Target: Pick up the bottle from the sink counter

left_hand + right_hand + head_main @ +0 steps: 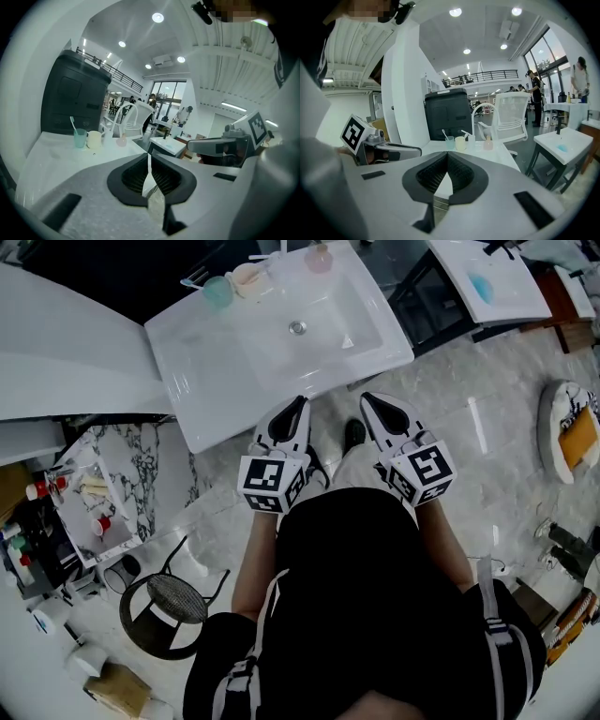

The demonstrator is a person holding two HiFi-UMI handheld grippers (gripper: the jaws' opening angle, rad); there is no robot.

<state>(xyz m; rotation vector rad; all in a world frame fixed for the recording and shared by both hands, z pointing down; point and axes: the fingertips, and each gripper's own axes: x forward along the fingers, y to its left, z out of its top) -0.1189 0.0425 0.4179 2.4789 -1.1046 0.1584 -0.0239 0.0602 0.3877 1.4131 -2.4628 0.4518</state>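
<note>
A small pink bottle (319,257) stands at the back edge of the white sink counter (216,399), right of a teal cup (217,292) with a toothbrush and a cream cup (247,279). In the left gripper view the bottle (122,139) is far ahead, beyond the cups; in the right gripper view the bottle (488,143) is small and distant too. My left gripper (298,401) and right gripper (367,397) hover side by side at the counter's front edge, well short of the bottle. Both are shut with nothing between the jaws, as the left gripper (149,161) and right gripper (447,159) show close up.
The basin with its drain (297,327) lies between the grippers and the bottle. A second white sink (487,282) is at the upper right. A marble side table (122,474) with small items and a round stool (173,601) stand on the left. A white chair (508,115) stands behind the counter.
</note>
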